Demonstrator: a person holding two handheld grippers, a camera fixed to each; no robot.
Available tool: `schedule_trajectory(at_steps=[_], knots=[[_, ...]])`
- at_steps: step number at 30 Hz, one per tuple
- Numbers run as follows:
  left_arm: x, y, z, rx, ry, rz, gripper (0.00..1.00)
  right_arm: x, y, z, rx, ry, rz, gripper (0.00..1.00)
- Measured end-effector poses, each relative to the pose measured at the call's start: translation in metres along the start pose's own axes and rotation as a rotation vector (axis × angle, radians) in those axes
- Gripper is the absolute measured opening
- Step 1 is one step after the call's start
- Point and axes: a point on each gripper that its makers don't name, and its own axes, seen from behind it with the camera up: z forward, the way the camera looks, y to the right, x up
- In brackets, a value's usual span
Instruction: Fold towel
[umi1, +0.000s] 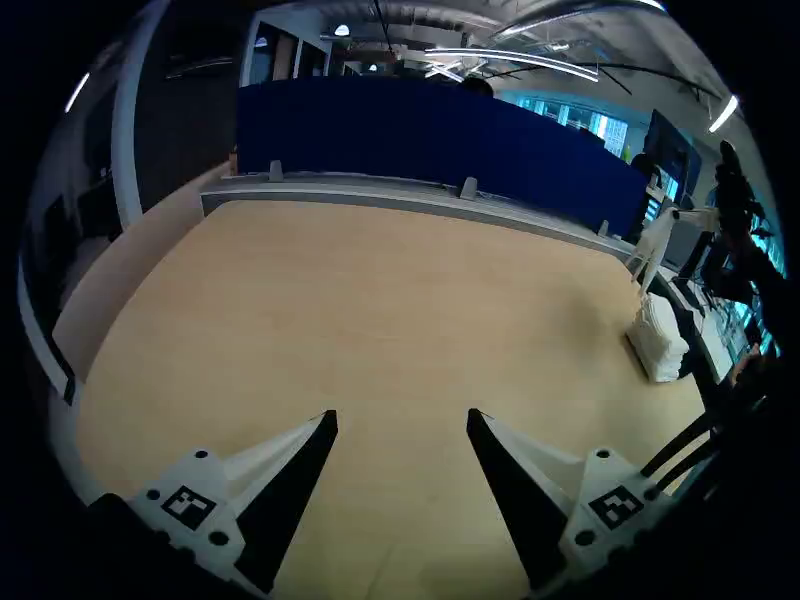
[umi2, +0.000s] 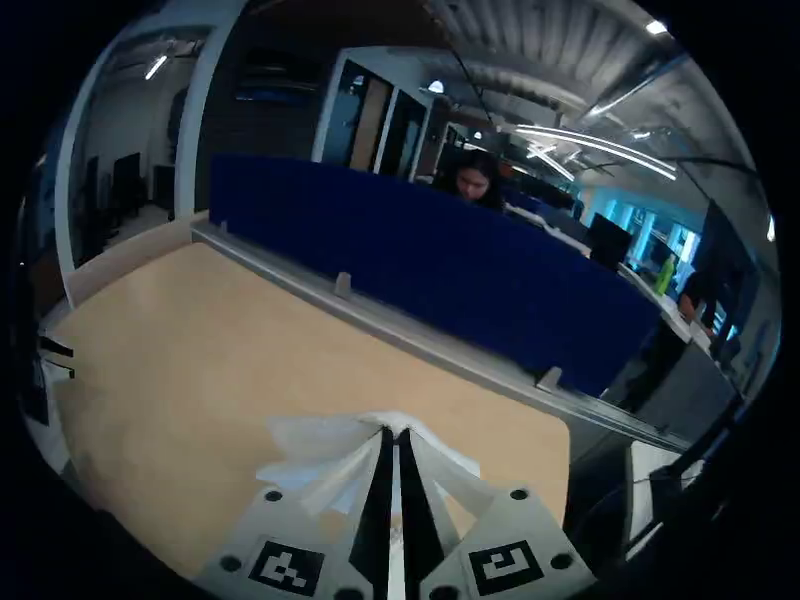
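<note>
**A:** How were the jaws of the left gripper (umi1: 400, 413) standing?

**B:** Spread wide, with nothing between them. They hung over the bare pale-wood bench (umi1: 380, 290), and I couldn't tell whether the tips touched it.

**A:** And the right gripper (umi2: 395, 432)?

**B:** Its jaws were drawn almost together, with only a thin slit left between them. They were clamped on the towel (umi2: 305, 445), a white cloth bunched up around the fingertips. It puffed out to both sides, more to the left in the right gripper view.

**A:** Where was that over the bench?

**B:** Near the corner at the right in that view, not far from the grey rail (umi2: 440, 350) along the far edge.

**A:** What else was around?

**B:** A dark blue partition (umi2: 430, 270) stood on that rail, and a person (umi2: 475, 180) sat behind it. The left gripper view showed the same partition across the far side. It also showed a white bundle (umi1: 657, 340) sitting at the bench's right edge, well apart from the open jaws. I couldn't tell whether that bundle was the towel.

**A:** Was anything in the way?

**B:** Only open wood lay between the left jaws and the rail.
</note>
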Motion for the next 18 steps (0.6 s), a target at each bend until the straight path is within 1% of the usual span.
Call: schedule_trajectory(at_steps=[3,8,13,18], knots=[[0.000,0.002,0.001,0.001,-0.001,0.001,0.96,-0.002,0.016,-0.001,-0.016,-0.005,0.009,0.04],[0.001,0.005,0.002,0.001,-0.004,0.007,0.96,-0.006,0.031,0.003,-0.026,-0.014,0.026,0.04],[0.003,0.009,0.002,0.000,-0.004,0.013,0.96,-0.012,0.037,0.006,-0.027,-0.025,0.036,0.04],[0.002,0.012,0.001,0.000,-0.004,0.015,0.96,-0.021,0.038,0.005,-0.032,-0.037,0.036,0.04]])
